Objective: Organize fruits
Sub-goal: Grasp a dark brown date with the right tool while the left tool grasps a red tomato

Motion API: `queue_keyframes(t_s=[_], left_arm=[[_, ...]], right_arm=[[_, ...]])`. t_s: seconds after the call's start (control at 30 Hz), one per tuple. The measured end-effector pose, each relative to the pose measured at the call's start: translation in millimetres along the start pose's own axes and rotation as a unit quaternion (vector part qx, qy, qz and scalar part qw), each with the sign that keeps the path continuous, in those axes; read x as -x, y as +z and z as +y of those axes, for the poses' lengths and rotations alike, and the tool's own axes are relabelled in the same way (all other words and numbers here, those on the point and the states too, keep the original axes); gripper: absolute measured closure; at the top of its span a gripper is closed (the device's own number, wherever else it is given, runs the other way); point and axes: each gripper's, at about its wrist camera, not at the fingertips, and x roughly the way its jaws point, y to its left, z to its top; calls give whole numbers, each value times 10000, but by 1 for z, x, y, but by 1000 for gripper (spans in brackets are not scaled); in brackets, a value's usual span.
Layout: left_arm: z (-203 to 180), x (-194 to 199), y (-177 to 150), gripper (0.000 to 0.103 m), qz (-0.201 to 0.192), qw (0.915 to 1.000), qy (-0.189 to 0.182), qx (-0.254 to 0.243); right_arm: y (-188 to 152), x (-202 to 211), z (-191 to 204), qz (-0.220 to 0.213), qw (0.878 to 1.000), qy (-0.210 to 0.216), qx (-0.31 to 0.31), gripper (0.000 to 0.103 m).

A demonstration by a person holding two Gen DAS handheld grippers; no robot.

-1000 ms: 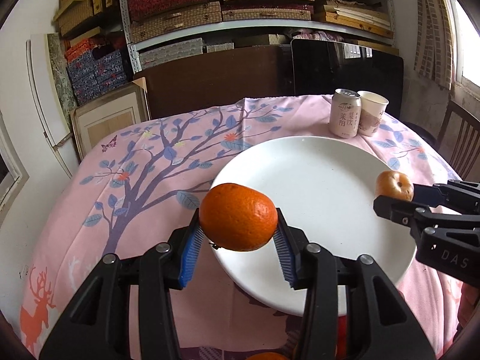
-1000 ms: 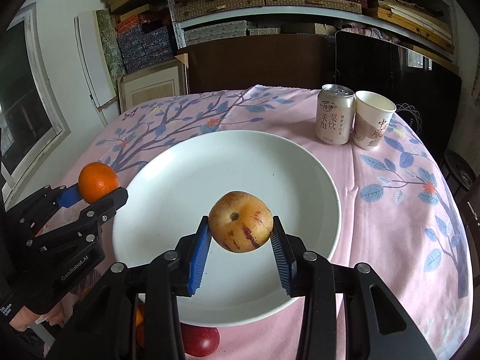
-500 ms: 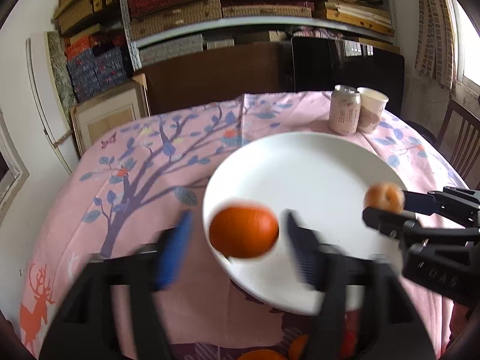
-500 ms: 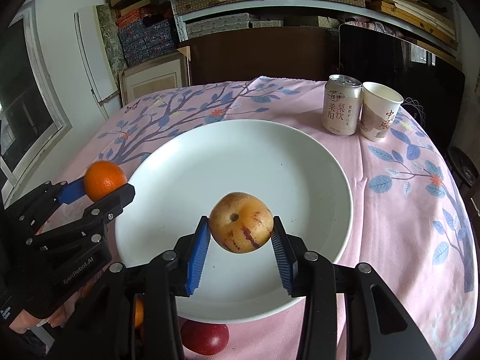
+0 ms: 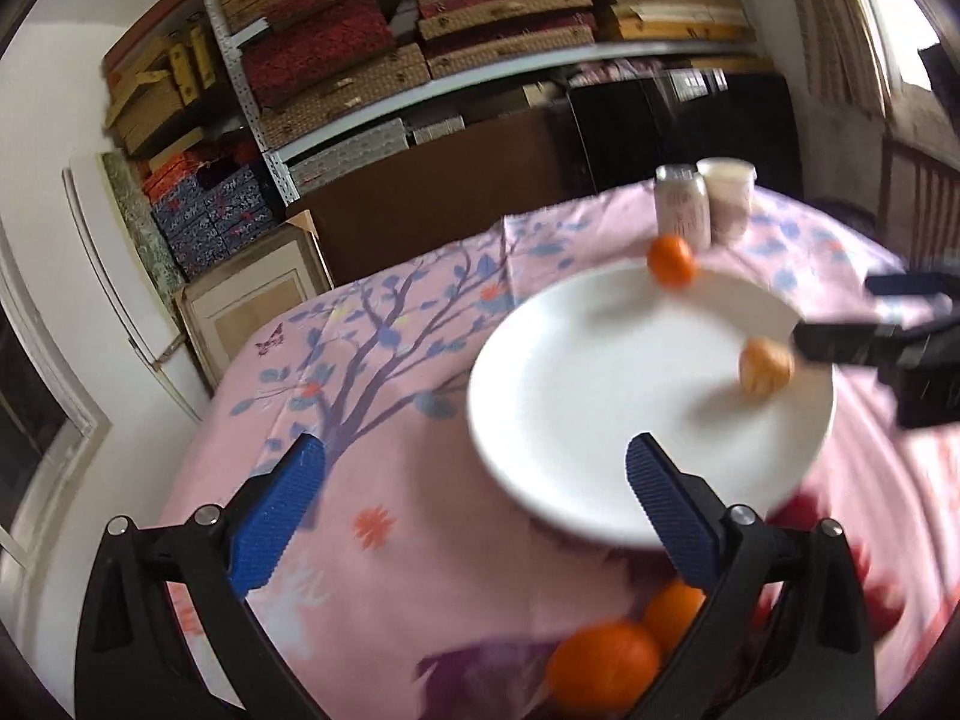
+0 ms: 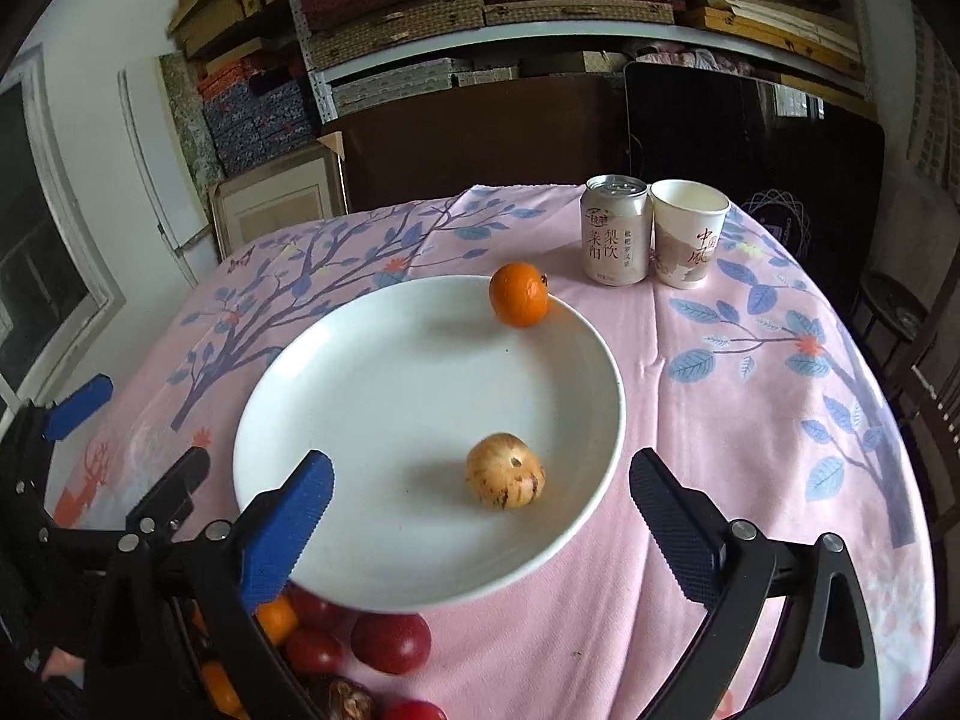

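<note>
Resting on the white plate (image 6: 288,420): glossy orange (image 6: 518,294), speckled yellowish fruit (image 6: 505,479).

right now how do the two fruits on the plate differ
Colour: the mandarin is bright orange; the pale round fruit is yellowish tan with dark purple streaks.
Place: the mandarin sits at the far rim of the white plate, near the drink can; the pale round fruit lies near the front right.
Size: the mandarin looks slightly smaller, though it is farther off.
Both are round, rest on the plate and are free of either hand-held gripper.
</note>
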Motion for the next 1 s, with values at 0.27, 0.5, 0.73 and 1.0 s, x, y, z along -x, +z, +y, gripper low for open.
queue_keyframes(t_s=[0.27, 0.5, 0.73, 1.0], left_arm=[[38, 66, -94, 4, 406, 9964, -681, 295], [-5, 62, -121, 4, 881, 9822, -1654, -108], [-24, 61, -130, 4, 661, 9890, -1213, -524], [-12, 33, -132, 4, 1278, 9753, -1795, -113]], right_arm=[[-84, 66, 32, 171, 9923, 322, 1183, 3], [-134, 66, 48, 826, 9899, 647, 950, 3], [-150, 62, 57, 914, 9873, 1025, 800, 8], [-166, 63, 62, 727, 9805, 1811, 222, 61]])
